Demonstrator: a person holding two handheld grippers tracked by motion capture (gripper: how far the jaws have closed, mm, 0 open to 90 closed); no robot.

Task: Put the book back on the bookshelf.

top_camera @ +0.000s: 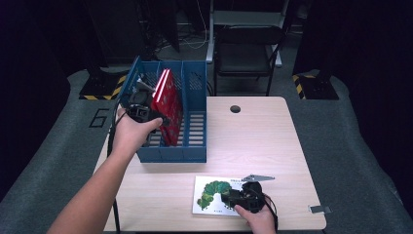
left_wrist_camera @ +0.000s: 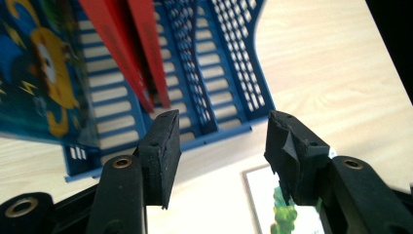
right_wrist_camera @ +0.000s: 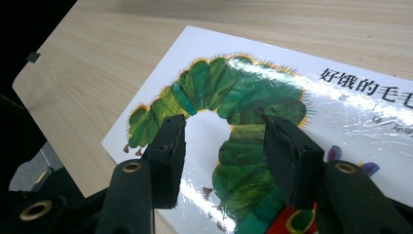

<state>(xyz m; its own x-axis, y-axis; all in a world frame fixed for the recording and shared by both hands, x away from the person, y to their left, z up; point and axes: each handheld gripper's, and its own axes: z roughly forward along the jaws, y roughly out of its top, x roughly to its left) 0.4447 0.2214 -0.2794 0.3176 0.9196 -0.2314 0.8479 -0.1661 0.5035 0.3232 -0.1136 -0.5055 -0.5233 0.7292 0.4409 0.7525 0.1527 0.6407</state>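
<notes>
Your right gripper (top_camera: 229, 197) hovered over the caterpillar picture book (top_camera: 214, 195), which lay flat and face up on the wooden table (top_camera: 253, 141) near its front edge, well apart from the blue file rack (top_camera: 195, 146). In the right gripper view the jaws stood spread with nothing between them, poised above the glossy cover (right_wrist_camera: 272, 122). That cover looked slick and shiny, so I judged the pads would slide on its face. The book seemed thin, light and somewhat bendable, likely to sag if you took it by a corner. Lying flat, it offered no edge to bite; the best hold was probably along the spine or a long edge, once you had nudged it past the table's front edge or tipped one side up. Your left gripper (top_camera: 141, 109) was at the rack beside the red book (top_camera: 168, 105), which leaned upright in a compartment; in the left gripper view its jaws were apart and held nothing, with a colourful blue book (left_wrist_camera: 39, 73) standing next to the red one (left_wrist_camera: 126, 53).
</notes>
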